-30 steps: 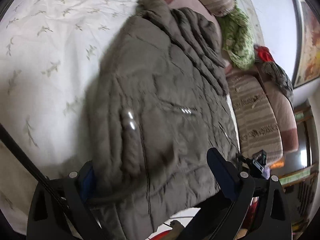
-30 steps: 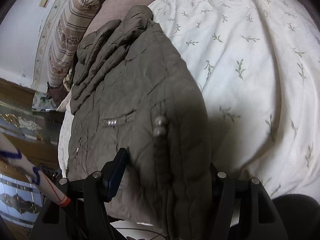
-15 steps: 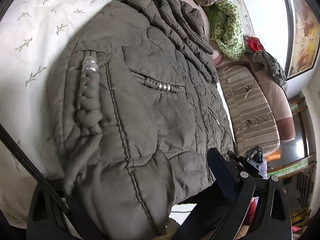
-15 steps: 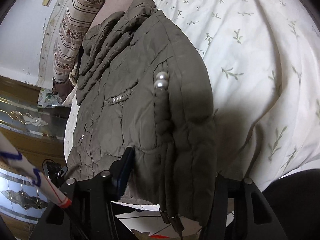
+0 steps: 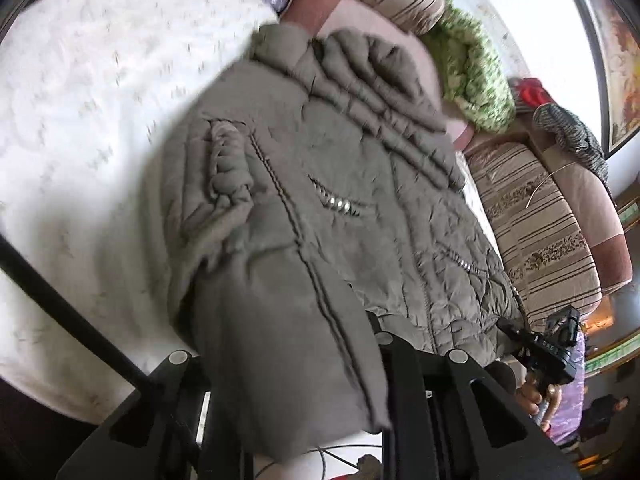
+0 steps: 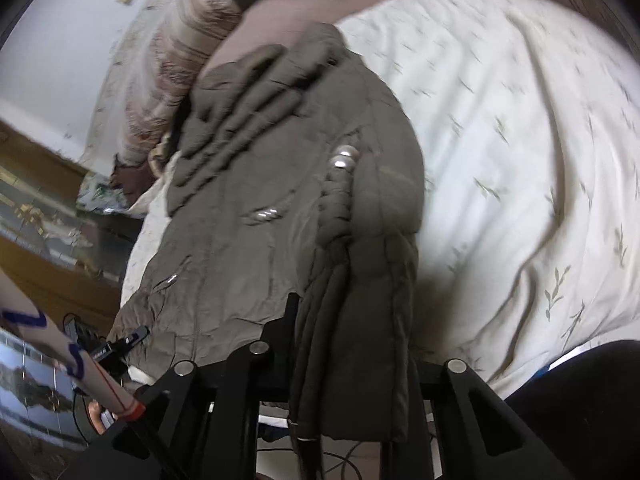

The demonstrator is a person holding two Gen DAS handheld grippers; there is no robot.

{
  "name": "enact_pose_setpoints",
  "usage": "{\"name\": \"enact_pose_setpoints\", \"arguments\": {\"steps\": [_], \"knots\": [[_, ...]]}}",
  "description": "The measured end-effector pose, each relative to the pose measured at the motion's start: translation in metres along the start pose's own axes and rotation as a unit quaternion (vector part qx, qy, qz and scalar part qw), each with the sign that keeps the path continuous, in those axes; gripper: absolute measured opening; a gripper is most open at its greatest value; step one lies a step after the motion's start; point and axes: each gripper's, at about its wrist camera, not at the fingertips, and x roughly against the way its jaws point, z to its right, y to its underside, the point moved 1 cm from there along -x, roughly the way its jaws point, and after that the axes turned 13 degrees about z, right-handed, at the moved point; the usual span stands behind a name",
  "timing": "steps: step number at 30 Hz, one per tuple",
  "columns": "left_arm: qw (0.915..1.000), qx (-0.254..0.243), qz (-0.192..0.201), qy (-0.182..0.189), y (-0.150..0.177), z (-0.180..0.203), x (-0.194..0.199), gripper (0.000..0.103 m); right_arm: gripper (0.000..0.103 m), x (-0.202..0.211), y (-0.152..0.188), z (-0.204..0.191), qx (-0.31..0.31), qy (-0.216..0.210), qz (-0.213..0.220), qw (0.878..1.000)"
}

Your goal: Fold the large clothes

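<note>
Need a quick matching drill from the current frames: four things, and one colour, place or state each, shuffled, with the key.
Things:
1. olive-grey quilted jacket
2. white leaf-print bedsheet
3. green patterned cloth
4. striped beige cushion

Descriptions:
A. heaped at the far end of the bed, beyond the jacket's collar
B. hem gripped at the bed's near edge
C. spread beneath the jacket
D. beside the bed on the brown sofa

Pairs: 1-B, 2-C, 3-A, 4-D
</note>
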Motion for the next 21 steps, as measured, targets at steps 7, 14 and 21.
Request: {"name": "enact_pose_setpoints", "arguments": {"steps": [7,14,21], "knots": [[0.9996,0.004,0.026,-0.007,-0.010,0.006,0.023,0.019,0.015,0.027,-0.005,-0.028,0.025,-0.038,0.007,0.999],[0.9984,-0.016,0.054,-0.008,-0.035,0.025,0.024,0.019,0.015,0.023,-0.031,-0.039,0.026,-0.044,0.012,0.999],[0.9929,-0.056,0.104,0.003,-0.088,0.055,0.029,0.019,0.015,0.022,-0.084,-0.084,0.075,-0.054,0.056,0.994]]}}
